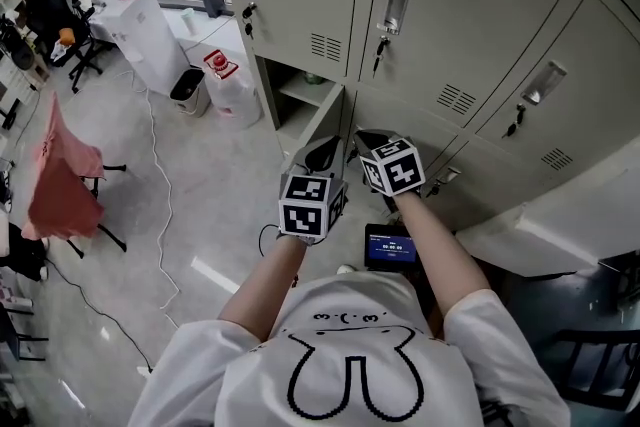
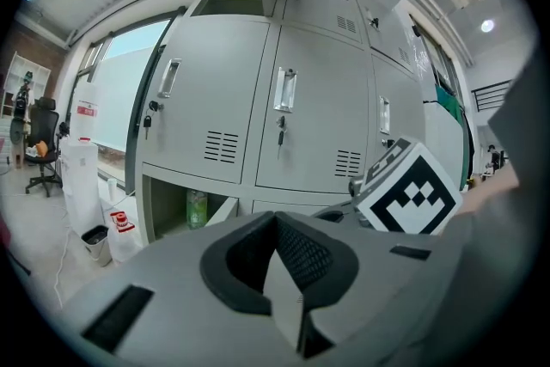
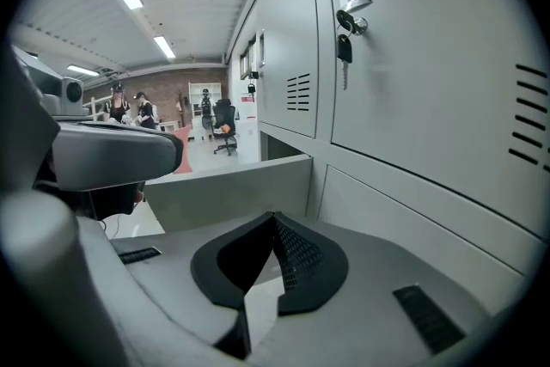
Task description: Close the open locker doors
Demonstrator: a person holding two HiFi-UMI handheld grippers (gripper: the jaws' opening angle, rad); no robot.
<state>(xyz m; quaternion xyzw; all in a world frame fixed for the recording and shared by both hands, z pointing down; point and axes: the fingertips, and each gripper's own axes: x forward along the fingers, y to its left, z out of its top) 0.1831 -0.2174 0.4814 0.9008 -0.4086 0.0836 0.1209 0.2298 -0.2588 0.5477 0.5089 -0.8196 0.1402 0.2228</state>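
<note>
Holding left hand-held gripper (image 1: 322,153) and right hand-held gripper (image 1: 370,141) pressed together, empty, side by side near the open lower door (image 1: 320,115), probably to push it shut, not grip it.

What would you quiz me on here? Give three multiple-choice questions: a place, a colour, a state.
1. Where is the green bottle? A) on a desk B) inside the open lower locker C) in a sink
2. What colour is the draped cloth? A) blue B) reddish pink C) yellow
3. How are the right gripper's jaws? A) wide apart B) clamped on a cup C) together, empty
Answers: 1 B, it stands inside that compartment; 2 B, the head view shows it; 3 C, they meet with nothing between.
</note>
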